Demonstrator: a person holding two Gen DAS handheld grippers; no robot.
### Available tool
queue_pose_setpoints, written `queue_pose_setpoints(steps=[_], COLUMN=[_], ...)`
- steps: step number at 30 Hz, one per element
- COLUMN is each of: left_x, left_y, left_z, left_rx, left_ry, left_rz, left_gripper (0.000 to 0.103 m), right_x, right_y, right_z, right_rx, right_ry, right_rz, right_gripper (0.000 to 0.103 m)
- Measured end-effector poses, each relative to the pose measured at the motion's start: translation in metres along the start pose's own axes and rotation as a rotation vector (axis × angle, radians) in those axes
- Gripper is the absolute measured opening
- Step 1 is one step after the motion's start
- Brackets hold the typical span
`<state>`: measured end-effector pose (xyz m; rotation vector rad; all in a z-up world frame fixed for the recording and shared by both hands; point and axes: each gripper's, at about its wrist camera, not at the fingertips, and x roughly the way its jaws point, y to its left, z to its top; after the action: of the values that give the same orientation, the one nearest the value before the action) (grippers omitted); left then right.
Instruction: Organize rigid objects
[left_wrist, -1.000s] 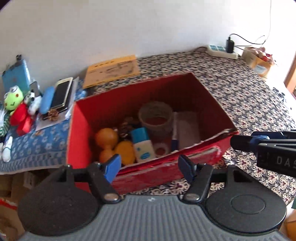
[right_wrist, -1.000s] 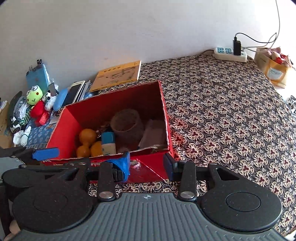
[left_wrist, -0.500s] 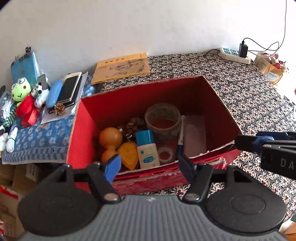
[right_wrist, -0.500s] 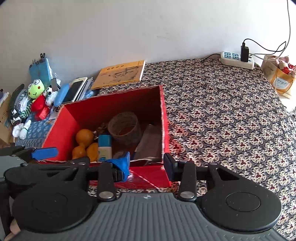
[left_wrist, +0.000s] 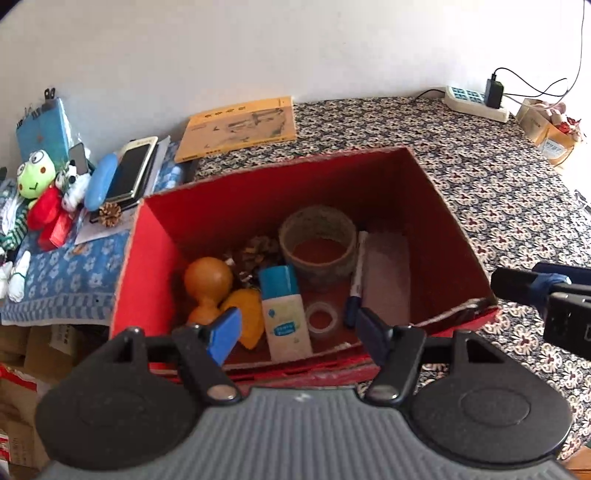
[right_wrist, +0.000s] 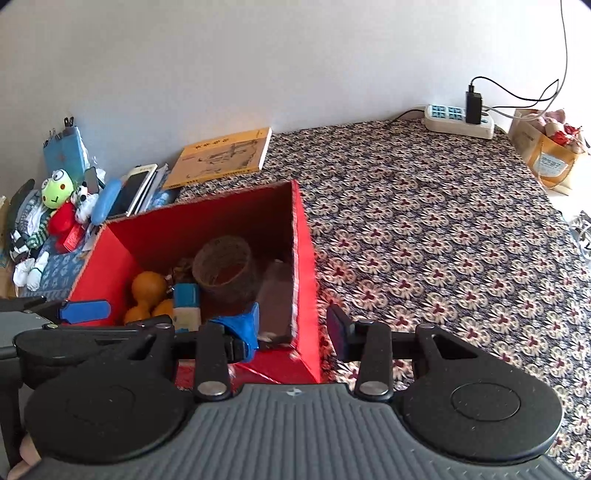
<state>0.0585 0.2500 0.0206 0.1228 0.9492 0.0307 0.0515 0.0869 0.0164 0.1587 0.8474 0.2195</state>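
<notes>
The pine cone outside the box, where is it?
In the left wrist view, the pine cone lies left of the red box, on papers just in front of the phone.

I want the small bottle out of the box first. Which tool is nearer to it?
Left. The left tool hangs open right above the bottle in the box. The right tool is open over the box's right corner, further away.

Counting now: one red box (left_wrist: 458, 236) sitting mid-frame, holding one orange gourd (left_wrist: 208, 278), one tape roll (left_wrist: 317, 245), one marker (left_wrist: 356, 280), one blue-capped bottle (left_wrist: 284, 314); upper left, one yellow book (left_wrist: 238, 127) lying.
</notes>
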Motion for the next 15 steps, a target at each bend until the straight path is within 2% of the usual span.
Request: queue_pose_setpoints(steps=[7,15], left_x=[0.010,0.031], left_y=[0.021,0.044], left_z=[0.009,0.019], left_rx=[-0.019,-0.041], left_ry=[-0.006,-0.016], left_rz=[0.067,0.101], left_gripper=[0.068,0.069], right_x=[0.025,0.065], right_y=[0.022,0.040], right_z=[0.013,0.026], right_rx=[-0.021,-0.052], right_ry=[-0.009,-0.011], right_rz=[0.078,0.128], right_gripper=[0.024,0.024])
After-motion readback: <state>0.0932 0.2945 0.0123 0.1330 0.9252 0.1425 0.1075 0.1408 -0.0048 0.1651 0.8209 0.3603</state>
